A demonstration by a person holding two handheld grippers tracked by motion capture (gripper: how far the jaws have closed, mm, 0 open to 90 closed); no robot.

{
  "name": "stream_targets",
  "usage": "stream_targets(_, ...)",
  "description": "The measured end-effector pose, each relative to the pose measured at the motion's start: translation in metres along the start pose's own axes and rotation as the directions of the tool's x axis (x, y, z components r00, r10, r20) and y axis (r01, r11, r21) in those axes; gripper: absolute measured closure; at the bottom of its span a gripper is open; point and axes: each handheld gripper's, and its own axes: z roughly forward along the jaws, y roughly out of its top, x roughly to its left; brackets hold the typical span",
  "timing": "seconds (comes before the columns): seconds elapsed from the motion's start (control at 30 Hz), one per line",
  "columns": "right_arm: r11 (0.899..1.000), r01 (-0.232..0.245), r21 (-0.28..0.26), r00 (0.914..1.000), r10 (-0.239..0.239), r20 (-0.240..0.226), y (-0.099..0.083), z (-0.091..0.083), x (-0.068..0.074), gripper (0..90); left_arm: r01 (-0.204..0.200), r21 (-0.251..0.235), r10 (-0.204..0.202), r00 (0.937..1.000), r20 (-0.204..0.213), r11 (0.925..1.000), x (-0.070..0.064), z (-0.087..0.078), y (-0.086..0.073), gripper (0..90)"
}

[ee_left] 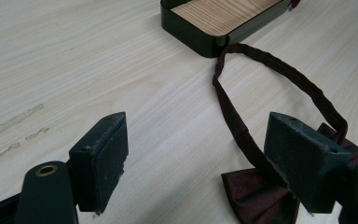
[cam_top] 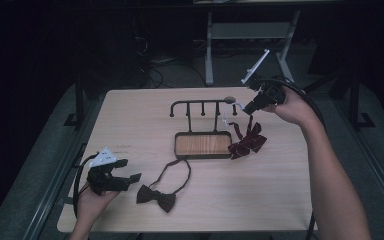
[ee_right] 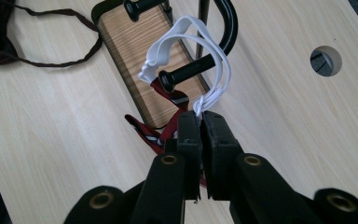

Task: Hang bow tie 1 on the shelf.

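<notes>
The white elastic neck loop (ee_right: 200, 56) of a red striped bow tie (cam_top: 248, 142) is clamped between the closed jaws of the right gripper (ee_right: 201, 126) and held around a peg of the black metal hanger rack (cam_top: 202, 106), apparently for hanging. The left gripper (ee_left: 196, 158) is held with jaws spread, empty, beside a dark maroon bow tie (cam_top: 156, 196) lying on the light wooden table (cam_top: 130, 115), presumably for pickup.

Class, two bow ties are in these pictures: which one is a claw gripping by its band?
The striped red bow tie with the white elastic band: the right claw pinches that band. The dark bow tie lies free.
</notes>
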Motion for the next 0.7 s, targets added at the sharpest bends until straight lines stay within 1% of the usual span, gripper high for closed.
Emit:
stream_targets(0.1, 1.000, -0.015, -0.007, 0.9999, 0.015, 0.002, -0.002, 0.000, -0.001, 81.7, 0.004, -0.002, -0.004, 1.0000, 0.001, 1.0000, 0.000, 0.000, 0.000, 21.6)
stream_targets(0.2, 1.000, -0.011, -0.022, 0.9999, 0.011, 0.006, -0.002, -0.001, 0.000, 81.3, -0.001, 0.004, 0.001, 1.0000, 0.002, 1.0000, 0.000, 0.001, 0.000, 21.6)
stream_targets(0.23, 1.000, -0.008, -0.024, 1.0000, 0.008, 0.000, -0.003, -0.001, 0.000, 81.4, -0.004, 0.007, 0.004, 1.0000, 0.002, 1.0000, 0.000, 0.001, 0.000, 21.6)
stream_targets(0.37, 1.000, -0.001, -0.024, 1.0000, 0.001, -0.006, -0.005, 0.000, 0.001, 80.4, -0.005, 0.007, 0.005, 1.0000, 0.002, 1.0000, 0.000, 0.001, 0.000, 21.6)
stream_targets(0.4, 1.000, -0.006, -0.026, 0.9999, 0.005, -0.014, -0.007, 0.000, 0.001, 79.7, -0.006, 0.008, 0.006, 1.0000, 0.002, 0.9999, 0.000, 0.001, 0.000, 21.6)
stream_targets(0.43, 1.000, -0.001, -0.027, 0.9998, 0.001, -0.018, -0.008, 0.000, 0.001, 79.3, -0.003, 0.007, 0.003, 1.0000, 0.002, 1.0000, 0.000, 0.002, 0.000, 21.6)
stream_targets(0.57, 0.999, 0.001, -0.036, 0.9994, -0.002, -0.034, -0.013, 0.001, 0.002, 77.5, -0.011, 0.020, 0.011, 0.9999, 0.001, 0.9997, -0.001, 0.003, 0.000, 21.6)
stream_targets(0.7, 0.999, -0.006, -0.041, 0.9984, 0.004, -0.056, -0.019, 0.002, 0.002, 74.9, -0.014, 0.020, 0.014, 0.9999, 0.000, 0.9997, -0.002, 0.004, 0.000, 21.6)
